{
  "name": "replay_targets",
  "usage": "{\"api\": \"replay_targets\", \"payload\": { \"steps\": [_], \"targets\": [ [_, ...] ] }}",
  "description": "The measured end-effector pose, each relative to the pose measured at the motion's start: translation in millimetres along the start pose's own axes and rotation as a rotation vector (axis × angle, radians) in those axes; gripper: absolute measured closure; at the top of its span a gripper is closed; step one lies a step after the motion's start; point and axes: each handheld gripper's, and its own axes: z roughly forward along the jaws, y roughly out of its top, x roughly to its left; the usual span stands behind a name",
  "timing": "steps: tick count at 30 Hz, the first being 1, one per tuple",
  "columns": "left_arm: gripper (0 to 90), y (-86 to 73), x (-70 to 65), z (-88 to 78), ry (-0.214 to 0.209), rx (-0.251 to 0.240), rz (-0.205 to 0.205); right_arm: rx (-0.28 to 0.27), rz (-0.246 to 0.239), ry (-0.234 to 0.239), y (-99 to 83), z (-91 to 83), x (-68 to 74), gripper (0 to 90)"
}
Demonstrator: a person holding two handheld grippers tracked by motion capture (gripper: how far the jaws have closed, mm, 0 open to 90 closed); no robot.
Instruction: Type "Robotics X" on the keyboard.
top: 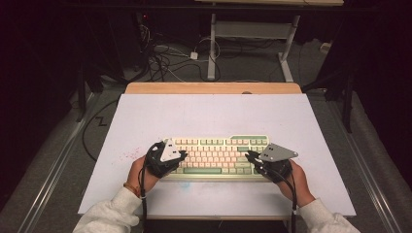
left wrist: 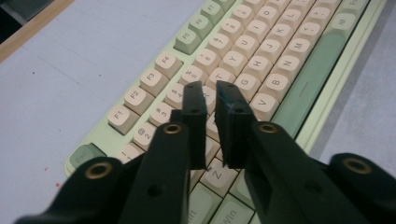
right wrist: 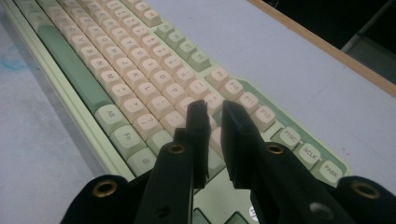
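Keyboard (top: pixel 216 156) sits lower middle of the surface (top: pixel 145 116); left gripper (left wrist: pixel 211 88) and right gripper (right wrist: pixel 214 106) hover over its ends, jaws narrow, holding nothing. Blunt tips could easily mash two keys at once

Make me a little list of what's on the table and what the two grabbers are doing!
thing on table: keyboard, cream keys, green frame
table top: pale board, wooden edge at the far side
left gripper: over the keyboard's left end, jaws a narrow gap apart, nothing between them
right gripper: over the keyboard's right end, jaws a narrow gap apart, nothing between them
holder: a person's hands, light sleeves
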Motion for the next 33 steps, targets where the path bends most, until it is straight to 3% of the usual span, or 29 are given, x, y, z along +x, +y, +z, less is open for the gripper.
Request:
{"api": "replay_targets", "payload": {
  "steps": [4,7,9,12,15,20,22,25,33],
  "targets": [
    [69.7,-1.0,-2.1,0.6,0.009,-0.012,0.014,-0.015,-0.008,-0.002,1.0,-0.9,1.5,72.7],
    [54.9,-2.4,-4.0,1.2,0.008,-0.023,0.025,-0.022,-0.015,-0.007,1.6,-1.7,2.6,62.9],
    [47.0,-3.8,-5.0,1.1,0.008,-0.032,0.032,-0.027,-0.014,-0.014,1.9,-2.0,3.4,49.5],
    [25.9,-8.4,-8.5,0.4,0.075,-0.052,0.043,-0.034,-0.022,-0.021,2.3,-1.9,4.7,36.4],
    [21.3,-11.4,-5.7,-2.2,0.073,-0.089,0.026,-0.059,-0.017,-0.03,2.4,-3.2,5.8,27.7],
    [17.8,-13.1,-3.7,-7.6,0.08,-0.124,0.031,-0.088,-0.014,-0.067,0.5,-9.4,5.6,19.5],
    [17.8,-13.6,-4.4,-10.4,0.084,-0.13,0.043,-0.092,-0.006,-0.072,0.1,-12.9,3.5,17.9],
    [17.8,-15.6,-5.2,-15.7,0.105,-0.141,0.051,-0.088,-0.008,-0.115,-1.3,-17.5,3.7,16.6],
    [17.8,-27.0,-5.8,-28.2,0.148,-0.154,0.052,-0.103,-0.003,-0.139,-10.2,-34.5,-1.4,16.5]
  ]
}}
